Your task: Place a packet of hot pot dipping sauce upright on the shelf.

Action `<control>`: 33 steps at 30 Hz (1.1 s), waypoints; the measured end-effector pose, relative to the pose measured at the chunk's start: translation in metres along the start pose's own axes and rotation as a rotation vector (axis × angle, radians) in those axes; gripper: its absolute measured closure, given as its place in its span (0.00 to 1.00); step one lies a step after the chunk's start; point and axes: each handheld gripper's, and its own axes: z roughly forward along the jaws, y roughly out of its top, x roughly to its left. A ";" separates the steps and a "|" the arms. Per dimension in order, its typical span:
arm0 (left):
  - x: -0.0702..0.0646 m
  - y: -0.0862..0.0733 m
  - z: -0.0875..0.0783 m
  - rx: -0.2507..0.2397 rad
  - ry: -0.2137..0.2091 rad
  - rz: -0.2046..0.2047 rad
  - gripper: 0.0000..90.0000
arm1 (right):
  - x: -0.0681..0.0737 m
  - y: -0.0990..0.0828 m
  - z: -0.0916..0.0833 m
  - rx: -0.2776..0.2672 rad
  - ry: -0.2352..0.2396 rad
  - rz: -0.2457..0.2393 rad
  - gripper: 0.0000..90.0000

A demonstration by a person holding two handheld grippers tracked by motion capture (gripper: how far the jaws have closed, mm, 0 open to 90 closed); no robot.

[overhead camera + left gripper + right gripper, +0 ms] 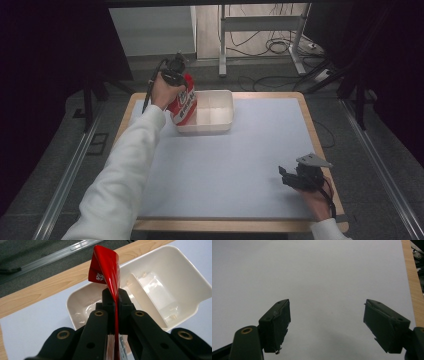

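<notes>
nearest the person, the right gripper (285, 176) rests low on the pale mat (240, 165) near the table's front right corner, jaws spread wide w/ nothing between them; its own view has just bare mat ahead and a strip of wooden table edge (412, 282) at the right. a white-sleeved arm (125, 170) runs up the left side to the left gripper (179, 85) at the far left of the table. its jaws are pinched tight on the top seal of a red and white snack pouch (183, 104), which hangs below them, its lower part against or just inside the near left wall of a white two-compartment bin (220, 127); can't tell if it touches the bin floor. from the left gripper view the pouch (106, 265) curls up past the jaws, over the bin (185, 272).

judgement: pouch looks light, thin, floppy and slick, prob crushable contents. best hold is the flat seal strip, as now, not the puffy body.
</notes>
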 end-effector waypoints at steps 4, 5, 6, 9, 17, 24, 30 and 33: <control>-0.002 0.000 0.004 -0.003 -0.012 -0.003 0.98 | 0.000 0.000 0.000 0.002 0.001 0.001 0.24; -0.002 0.000 0.005 -0.005 -0.013 -0.004 0.98 | 0.000 0.000 0.000 0.002 0.002 0.000 0.24; -0.002 0.000 0.006 -0.004 -0.016 -0.005 0.97 | 0.000 0.000 0.000 0.002 0.002 0.000 0.24; -0.002 0.001 0.007 0.001 -0.021 -0.006 0.97 | -0.001 0.000 0.000 0.000 0.003 -0.001 0.24; 0.004 0.003 0.009 0.009 -0.038 -0.018 0.96 | 0.000 0.000 0.000 0.002 0.002 -0.002 0.24; 0.005 0.000 0.003 -0.025 -0.046 0.006 0.85 | 0.000 0.000 -0.001 -0.001 0.000 0.003 0.24; 0.001 -0.003 -0.004 -0.074 -0.050 0.013 0.57 | 0.000 0.000 -0.002 0.000 0.001 0.000 0.24; -0.001 -0.004 -0.013 -0.102 -0.074 0.023 0.44 | 0.001 0.001 -0.002 -0.004 0.001 -0.003 0.24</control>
